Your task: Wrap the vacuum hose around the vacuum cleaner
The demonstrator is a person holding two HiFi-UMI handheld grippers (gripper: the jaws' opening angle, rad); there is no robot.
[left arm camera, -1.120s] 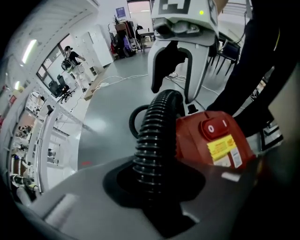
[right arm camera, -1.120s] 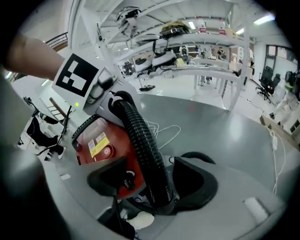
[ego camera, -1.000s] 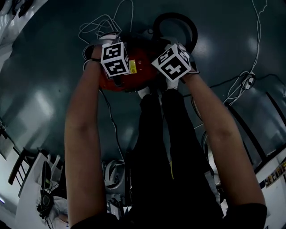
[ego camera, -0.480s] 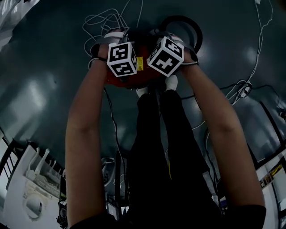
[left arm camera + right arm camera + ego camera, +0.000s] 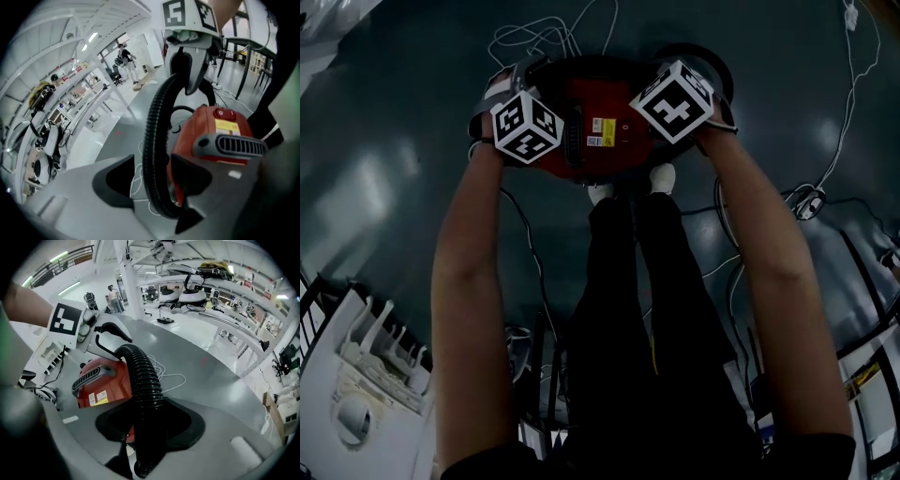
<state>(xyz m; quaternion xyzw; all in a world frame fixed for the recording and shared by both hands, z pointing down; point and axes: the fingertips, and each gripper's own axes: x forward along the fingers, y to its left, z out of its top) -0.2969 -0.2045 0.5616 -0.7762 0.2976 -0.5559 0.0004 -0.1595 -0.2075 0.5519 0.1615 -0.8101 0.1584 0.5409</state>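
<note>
Left gripper (image 5: 153,174) is hanging open right now. Its jaws have just been opening, and the black ribbed hose (image 5: 157,117) is running up between them, maybe brushing one pad, with a clear gap on the other side. Right gripper (image 5: 146,425) is doing the actual holding: its jaws have just been closing, and they're pinching the same hose low in the middle of its view.

The stretch between the two grippers is arching over the red vacuum cleaner (image 5: 600,131). That's sitting on the dark floor (image 5: 403,141) at the top centre of the head view, just past the person's white shoes (image 5: 601,193). More hose is curling out behind it at the upper right.

My guess is that the hose is going to feel light and bendy but springy, so it'll be trying to uncoil the moment nobody's gripping it. The ribs should give the pads decent bite. I'd be grabbing it square across the ribs, close to the body, one gripper always clamped. The canister looks light enough to scoot if tugged.

Further out, a thin white cord (image 5: 546,36) is lying in loose loops on the floor by the top edge. Beyond that, both gripper views are showing white shelving and a few people standing far back.
</note>
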